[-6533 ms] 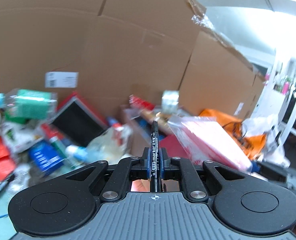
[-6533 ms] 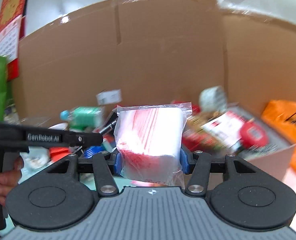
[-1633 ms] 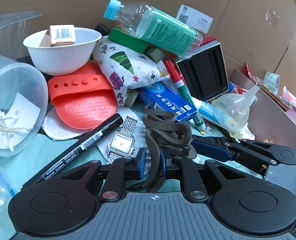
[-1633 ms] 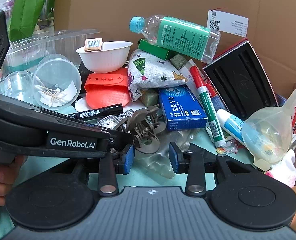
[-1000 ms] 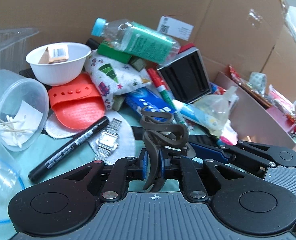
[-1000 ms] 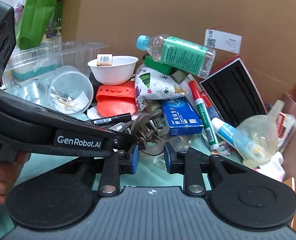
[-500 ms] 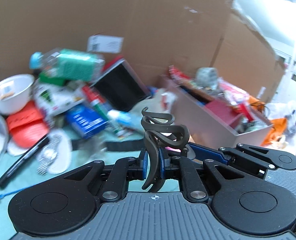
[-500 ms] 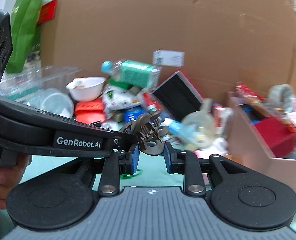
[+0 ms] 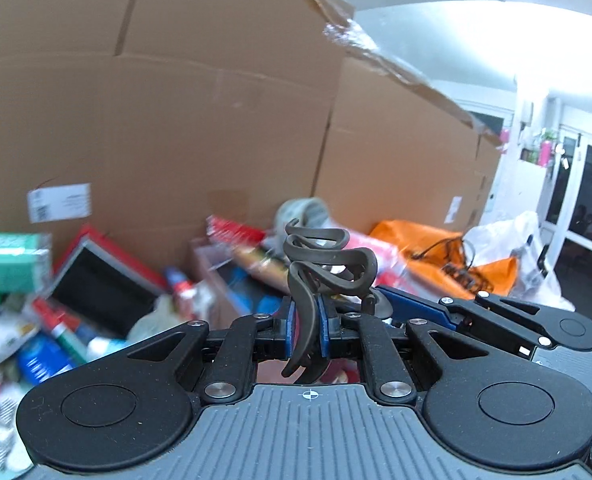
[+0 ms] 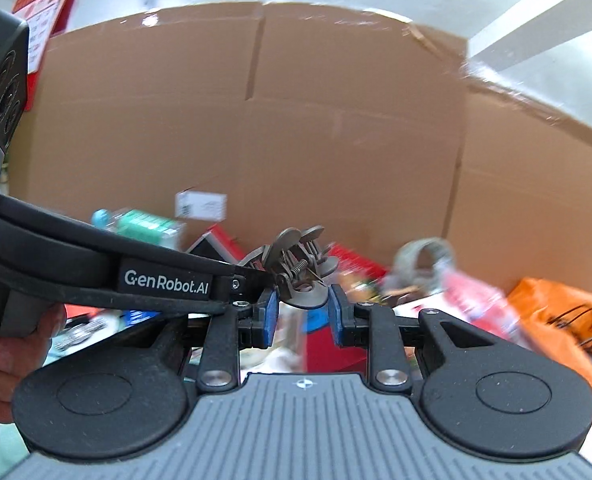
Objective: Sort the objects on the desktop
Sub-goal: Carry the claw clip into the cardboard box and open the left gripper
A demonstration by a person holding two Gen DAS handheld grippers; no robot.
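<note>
A brown claw hair clip [image 9: 328, 260] is held up in the air between both grippers. My left gripper [image 9: 304, 330] is shut on its curved teeth, which stand up above the blue pads. My right gripper [image 10: 303, 316] is shut on the clip's round tab end [image 10: 296, 268], where the spring shows. In the right wrist view the left gripper's arm [image 10: 164, 280] reaches in from the left, held by a hand [image 10: 8, 364]. In the left wrist view the right gripper's blue-lined finger [image 9: 412, 306] comes in from the right.
Tall cardboard walls [image 9: 176, 120] close off the back. Below lies an open box [image 9: 212, 276] with red packs and a tape roll [image 10: 424, 256]. An orange bag [image 9: 428, 252] is to the right. The pile at left holds a green-labelled bottle [image 10: 144, 224] and a black tray [image 9: 96, 288].
Both grippers have risen and swung right together with the hair clip, away from the pile on the table toward the open box. Their grip on the clip is unchanged.
</note>
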